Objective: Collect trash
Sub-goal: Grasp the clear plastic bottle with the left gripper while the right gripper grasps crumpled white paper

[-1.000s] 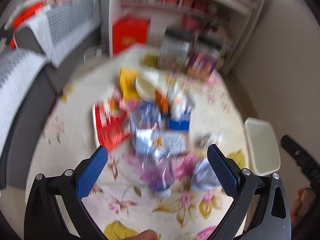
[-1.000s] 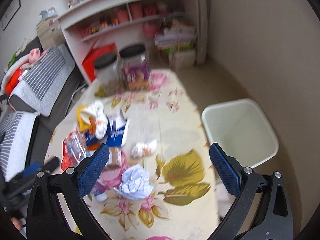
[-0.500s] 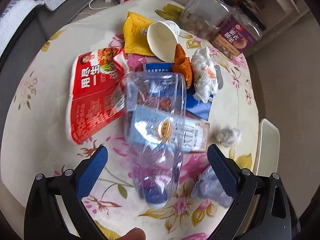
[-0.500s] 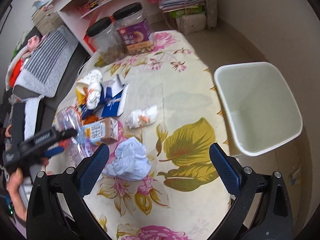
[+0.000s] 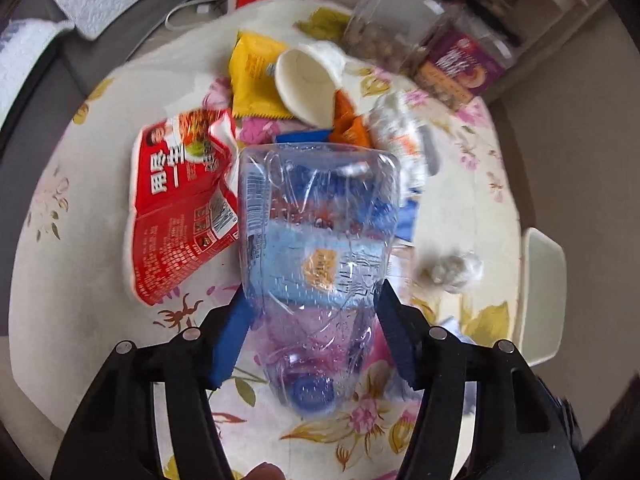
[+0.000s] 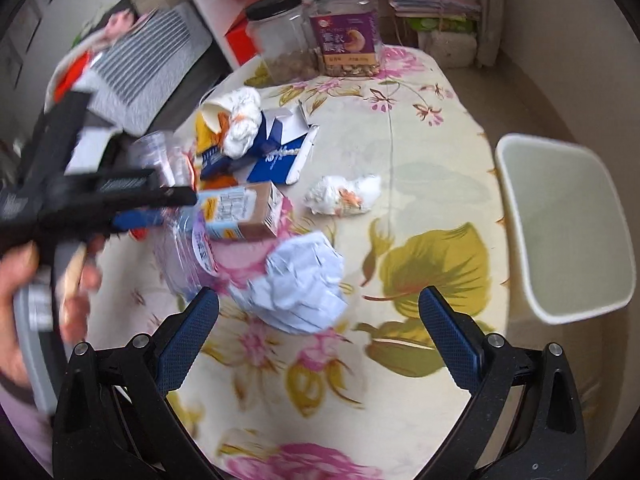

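A crushed clear plastic bottle point(image 5: 316, 248) with a blue cap and pale blue label lies on the floral tablecloth. My left gripper point(image 5: 312, 320) has its blue pads on both sides of the bottle, shut on it. It also shows in the right wrist view point(image 6: 120, 204), over the bottle point(image 6: 188, 248). My right gripper point(image 6: 320, 320) is open and empty, just short of a crumpled white paper ball point(image 6: 304, 284). A white trash bin point(image 6: 564, 224) stands beside the table on the right.
A red snack bag point(image 5: 180, 208), yellow packet point(image 5: 252, 76), paper cup point(image 5: 308, 80), tissue wads point(image 6: 344, 200), a blue-white carton point(image 6: 280, 152) and a small brown carton point(image 6: 240, 212) litter the table. Two jars point(image 6: 344, 32) stand at the far edge.
My left gripper has moved down onto the bottle and closed around it. My right gripper has dropped lower towards the paper ball and stays open.
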A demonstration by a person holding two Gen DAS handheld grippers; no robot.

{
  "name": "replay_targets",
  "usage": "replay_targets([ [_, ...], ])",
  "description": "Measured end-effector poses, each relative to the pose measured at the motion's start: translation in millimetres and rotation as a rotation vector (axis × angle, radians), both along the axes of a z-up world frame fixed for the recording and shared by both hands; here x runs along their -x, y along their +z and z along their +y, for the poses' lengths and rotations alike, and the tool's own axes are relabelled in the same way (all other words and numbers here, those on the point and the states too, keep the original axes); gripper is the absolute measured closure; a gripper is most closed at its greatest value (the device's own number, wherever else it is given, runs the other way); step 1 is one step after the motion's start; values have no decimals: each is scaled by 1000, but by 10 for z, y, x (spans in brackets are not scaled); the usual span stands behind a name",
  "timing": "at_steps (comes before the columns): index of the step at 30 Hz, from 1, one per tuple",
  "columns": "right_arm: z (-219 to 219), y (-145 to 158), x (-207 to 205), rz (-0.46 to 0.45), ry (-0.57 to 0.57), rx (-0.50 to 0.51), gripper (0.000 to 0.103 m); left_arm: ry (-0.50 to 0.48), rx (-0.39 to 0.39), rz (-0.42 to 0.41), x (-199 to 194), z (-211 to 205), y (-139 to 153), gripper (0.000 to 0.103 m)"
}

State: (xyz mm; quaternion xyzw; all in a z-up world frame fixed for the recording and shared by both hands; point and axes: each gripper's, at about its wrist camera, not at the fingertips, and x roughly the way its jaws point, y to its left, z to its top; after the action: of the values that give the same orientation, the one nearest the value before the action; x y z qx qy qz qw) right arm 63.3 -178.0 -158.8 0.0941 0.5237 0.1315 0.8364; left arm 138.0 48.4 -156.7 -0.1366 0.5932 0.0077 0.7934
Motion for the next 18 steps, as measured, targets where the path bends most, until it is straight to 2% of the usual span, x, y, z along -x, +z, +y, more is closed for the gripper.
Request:
replay_targets([
  [6,73,-155,-139,116,-88,-82,9,-43,-13,-129,224,96,429,42],
  [9,108,-273,-201,170,-116,-111,17,-49,-12,-160,305,176,533,42],
  [12,170,-358,-244,200,-116,-119,41,-55,-18,-174,353,237,585,42],
  [14,227,-416,-267,225,-112,-112,66,-62,-29,-182,388,242,596,42],
  [16,259,-427,-270,230,-114,-127,73,-67,-37,-190,421,255,594,42],
  [18,301,-360,-269,193,-106,-103,78,-73,-42,-198,441,280,600,42],
])
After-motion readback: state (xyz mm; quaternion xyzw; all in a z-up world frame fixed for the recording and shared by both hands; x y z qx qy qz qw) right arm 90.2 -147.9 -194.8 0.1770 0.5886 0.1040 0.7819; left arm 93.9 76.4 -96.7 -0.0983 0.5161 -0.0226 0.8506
